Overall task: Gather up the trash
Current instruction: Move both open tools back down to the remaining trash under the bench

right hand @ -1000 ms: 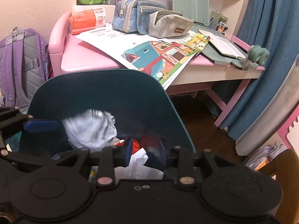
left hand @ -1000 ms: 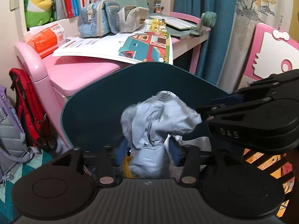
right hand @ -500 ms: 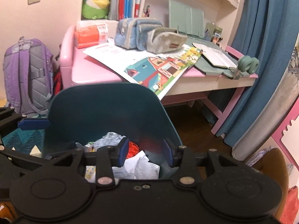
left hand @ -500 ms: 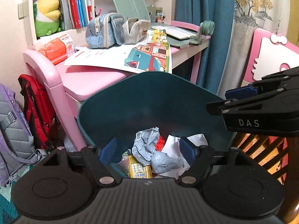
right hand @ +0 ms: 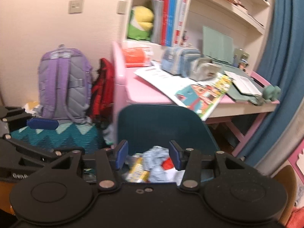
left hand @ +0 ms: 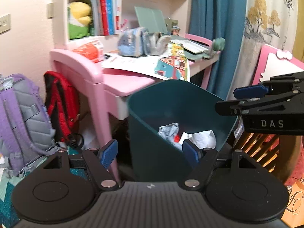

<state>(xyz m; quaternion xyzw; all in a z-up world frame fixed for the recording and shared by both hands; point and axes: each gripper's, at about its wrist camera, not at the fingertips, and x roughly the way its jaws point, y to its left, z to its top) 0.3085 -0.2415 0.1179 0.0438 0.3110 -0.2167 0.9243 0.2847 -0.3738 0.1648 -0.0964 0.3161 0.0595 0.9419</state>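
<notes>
- Two grippers hang over one dark green bin (left hand: 171, 102), and both carry nothing.
- Left wrist view, what could go wrong: I think the bin could tip. It looks tilted here, and the left gripper (left hand: 150, 153) has one blue finger on each side of its near wall. A bump on that wall could spill the trash.
- Left wrist view, the gripper: the left gripper is spread wide. Nothing sits between its fingers (left hand: 109, 153). I cannot tell if the right finger touches the bin wall.
- Left wrist view, the trash: a gray crumpled paper (left hand: 168, 130), a white paper (left hand: 201, 136) and a small red scrap lie down inside the bin. The right gripper (left hand: 252, 98) sticks in from the right, above the bin rim.
- Right wrist view, what could go wrong: this picture is blurry, so aiming could be hard. More trash may sit by the purple backpack (right hand: 63, 81): a crumpled thing (right hand: 32, 107) lies on the floor there. It could be missed, I think.
- Right wrist view, the gripper: the right gripper (right hand: 149, 154) is also spread apart and bare. It hangs just above the bin (right hand: 161, 123), touching nothing I can see.
- Right wrist view, the trash: gray paper (right hand: 154, 157), a yellow wrapper (right hand: 137, 170) and red bits fill the bin bottom, next to the pink desk (right hand: 148, 93).
</notes>
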